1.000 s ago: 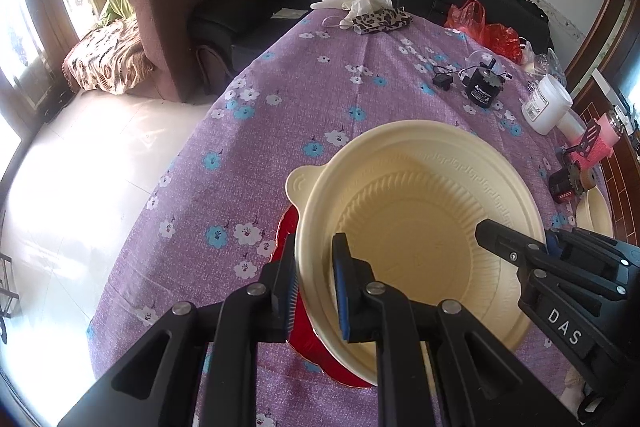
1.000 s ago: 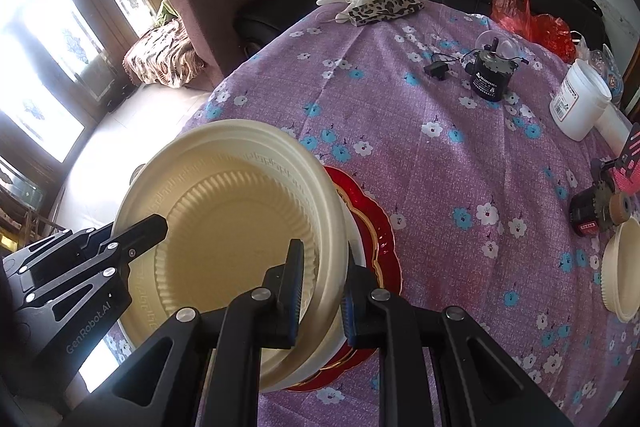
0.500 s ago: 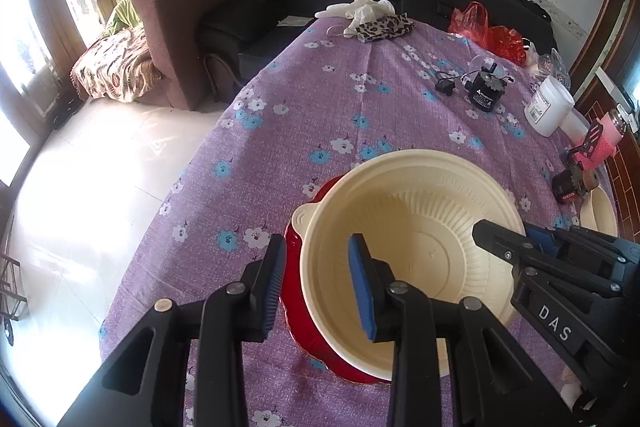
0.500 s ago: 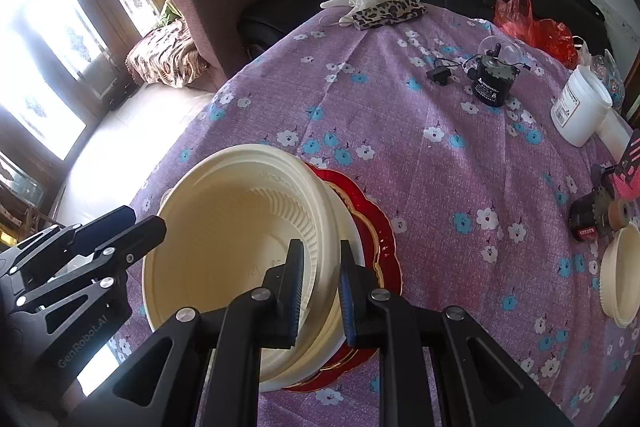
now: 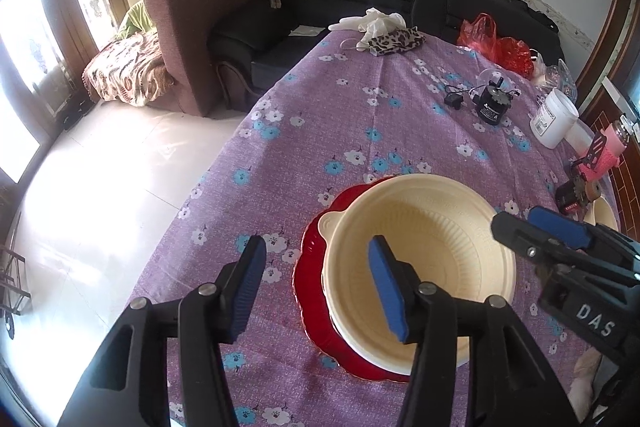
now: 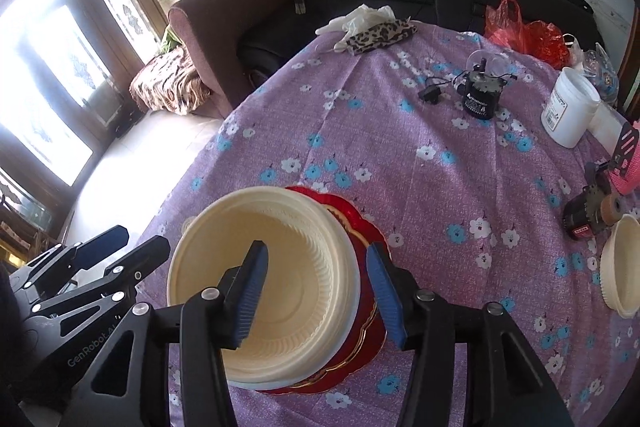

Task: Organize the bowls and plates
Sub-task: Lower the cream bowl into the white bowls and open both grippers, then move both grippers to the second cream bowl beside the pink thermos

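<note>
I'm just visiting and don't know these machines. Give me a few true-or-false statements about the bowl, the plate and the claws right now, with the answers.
1. The cream bowl sits on the red plate. True.
2. The left claw grips the bowl's rim. False: its jaws are opening, with the rim between them, untouched.
3. A second cream bowl lies apart on the tablecloth. True.
4. The right claw holds the white tub. False: the tub stands far off; this claw is opening around the bowl's rim.

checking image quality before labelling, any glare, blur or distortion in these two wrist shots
Left wrist view: windows blown out, glare on the floor, fisheye bending at the edges, cream bowl sharp. Right wrist view: windows overexposed, dark corner vignette, cream bowl in focus.
</note>
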Motion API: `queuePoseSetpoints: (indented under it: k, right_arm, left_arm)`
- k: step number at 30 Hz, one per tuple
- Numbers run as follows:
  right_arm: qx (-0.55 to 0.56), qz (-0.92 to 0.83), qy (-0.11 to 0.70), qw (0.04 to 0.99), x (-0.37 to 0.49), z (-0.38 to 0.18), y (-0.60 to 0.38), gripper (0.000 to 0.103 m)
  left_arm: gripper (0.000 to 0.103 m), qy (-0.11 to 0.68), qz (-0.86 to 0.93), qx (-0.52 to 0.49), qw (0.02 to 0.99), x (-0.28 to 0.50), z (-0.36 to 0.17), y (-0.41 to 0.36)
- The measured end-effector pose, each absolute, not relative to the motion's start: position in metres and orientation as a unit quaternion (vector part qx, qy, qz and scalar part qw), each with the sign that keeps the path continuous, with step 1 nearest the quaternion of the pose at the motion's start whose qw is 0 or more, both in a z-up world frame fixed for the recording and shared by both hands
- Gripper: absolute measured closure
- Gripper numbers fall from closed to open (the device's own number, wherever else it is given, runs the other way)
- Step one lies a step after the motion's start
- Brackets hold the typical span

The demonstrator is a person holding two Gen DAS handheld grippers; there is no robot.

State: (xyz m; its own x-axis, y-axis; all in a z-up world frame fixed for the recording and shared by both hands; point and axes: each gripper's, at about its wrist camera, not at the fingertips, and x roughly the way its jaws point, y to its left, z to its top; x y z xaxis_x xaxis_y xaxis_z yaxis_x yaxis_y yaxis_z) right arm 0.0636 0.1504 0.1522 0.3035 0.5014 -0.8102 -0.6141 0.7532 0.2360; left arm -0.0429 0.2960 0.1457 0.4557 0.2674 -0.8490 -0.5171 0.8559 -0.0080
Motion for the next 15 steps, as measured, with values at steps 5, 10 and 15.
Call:
queuePoseSetpoints:
  k: [5,10,15]
  right_arm:
    - [-0.038,0.342,0.474,0.811,0.065,0.156,0.135,0.048]
    - [-0.015,0.330,0.476,0.815,0.065,0.154,0.111,0.048]
    - [0.003,0.316,0.482,0.817,0.064,0.149,0.085,0.048]
  left_arm:
    - [0.047,0.466,0.242,-0.129,0.842,-0.047,0.150,0.293]
    - [0.045,0.456,0.249,-0.138,0.843,-0.054,0.160,0.296]
    - [0.044,0.447,0.235,-0.146,0.851,-0.055,0.171,0.285]
